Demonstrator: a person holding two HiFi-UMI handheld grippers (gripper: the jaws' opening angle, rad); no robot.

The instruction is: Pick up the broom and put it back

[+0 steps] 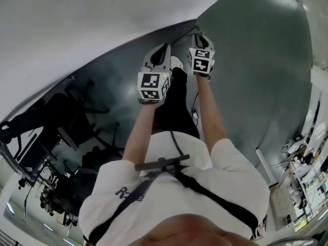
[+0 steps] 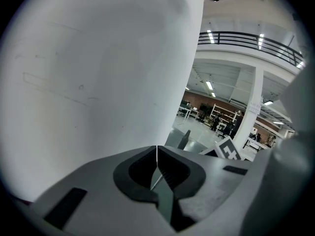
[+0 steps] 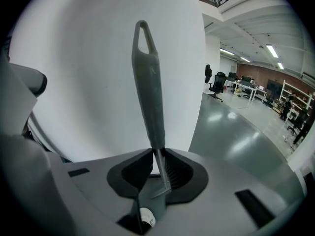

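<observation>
Firmly, right gripper (image 3: pixel 156 155) jaws clamp the broom handle (image 3: pixel 147 82); left gripper (image 2: pixel 156 154) jaws are pressed together.

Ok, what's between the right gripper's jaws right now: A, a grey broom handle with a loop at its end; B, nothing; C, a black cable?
A: the right gripper is clamped on the grey broom handle, whose loop end points away from the jaws.

Wearer: white short-sleeved T-shirt (image 1: pixel 230 163), dark chest lettering; 2 black harness straps (image 1: pixel 215 193); black trousers (image 1: pixel 177 109); white shoe (image 1: pixel 177 62). Grey shells, black-and-white marker cubes on left gripper (image 1: pixel 165 48) and right gripper (image 1: pixel 199 35).
</observation>
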